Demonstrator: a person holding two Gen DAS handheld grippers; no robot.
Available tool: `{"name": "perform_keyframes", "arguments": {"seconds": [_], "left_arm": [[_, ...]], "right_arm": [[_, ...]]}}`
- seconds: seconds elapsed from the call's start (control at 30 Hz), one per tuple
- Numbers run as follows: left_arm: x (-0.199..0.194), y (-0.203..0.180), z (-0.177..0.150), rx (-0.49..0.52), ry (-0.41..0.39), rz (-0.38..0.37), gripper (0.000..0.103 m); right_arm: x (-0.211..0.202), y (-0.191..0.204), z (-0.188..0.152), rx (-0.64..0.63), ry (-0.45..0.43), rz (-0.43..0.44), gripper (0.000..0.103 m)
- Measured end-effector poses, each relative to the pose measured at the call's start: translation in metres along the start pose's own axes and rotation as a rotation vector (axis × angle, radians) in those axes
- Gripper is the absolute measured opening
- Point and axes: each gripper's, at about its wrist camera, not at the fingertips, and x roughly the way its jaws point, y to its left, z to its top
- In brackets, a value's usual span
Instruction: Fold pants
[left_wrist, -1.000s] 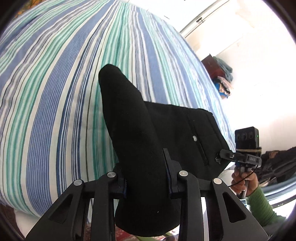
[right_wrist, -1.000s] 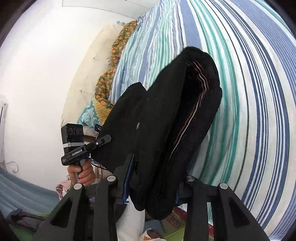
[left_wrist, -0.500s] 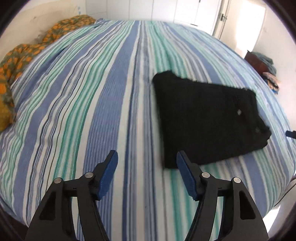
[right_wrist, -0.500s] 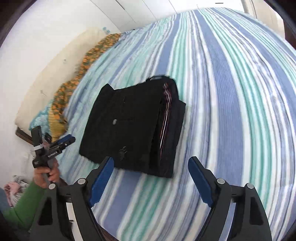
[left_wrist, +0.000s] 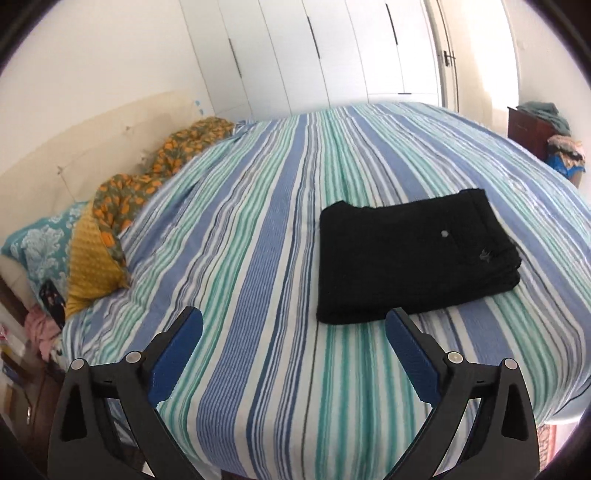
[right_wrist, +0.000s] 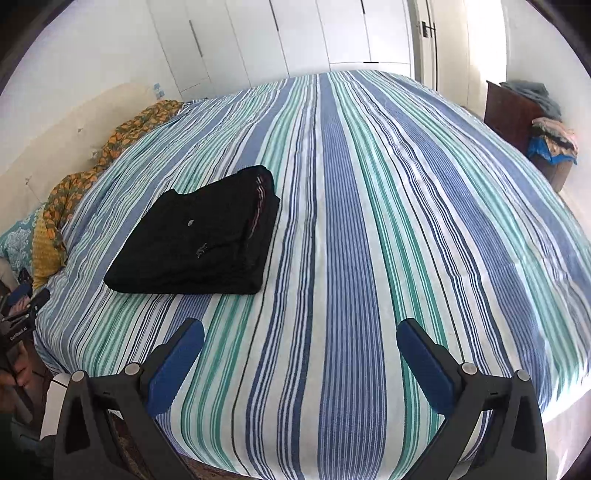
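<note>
The black pants (left_wrist: 410, 258) lie folded in a flat rectangle on the striped bed (left_wrist: 258, 221). In the right wrist view the pants (right_wrist: 199, 240) show a thin striped band along their right fold. My left gripper (left_wrist: 293, 321) is open and empty, held above the bed's near edge, with the pants just beyond its right finger. My right gripper (right_wrist: 300, 332) is open and empty, held back from the bed's near edge, with the pants ahead to the left.
An orange patterned blanket (left_wrist: 155, 173) and a yellow pillow (left_wrist: 88, 258) lie at the bed's left side. White wardrobe doors (left_wrist: 314, 55) stand behind the bed. A dark cabinet with piled clothes (right_wrist: 532, 125) stands at the right. The left gripper's body shows at the right wrist view's left edge (right_wrist: 22, 317).
Both grippers let go of the pants, opened and drew back and up. The pants went from being held up to lying folded flat on the bed.
</note>
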Motion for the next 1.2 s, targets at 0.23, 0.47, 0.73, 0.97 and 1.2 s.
{"name": "perform_keyframes", "arguments": {"seconds": [0.23,0.47,0.73,0.97,1.2], "left_arm": [[-0.054,-0.011,0.016,0.057,-0.065,-0.01,0.1],[-0.078,-0.019,-0.003,0.037,-0.002,-0.102,0.102],[-0.085,-0.024,-0.008,0.034,0.034,-0.147,0.103],[-0.09,-0.024,-0.002,0.012,0.057,-0.145,0.103],[-0.087,-0.022,-0.004,-0.011,0.091,-0.149,0.102]], "right_arm": [[-0.081,0.076,0.031,-0.274,-0.247,-0.091,0.103],[-0.1,0.106,0.014,-0.227,-0.23,-0.055,0.103],[-0.09,0.113,-0.021,-0.162,-0.141,-0.018,0.103],[-0.109,0.132,-0.021,-0.201,-0.153,-0.043,0.103],[-0.105,0.141,-0.025,-0.225,-0.136,-0.07,0.103]]}}
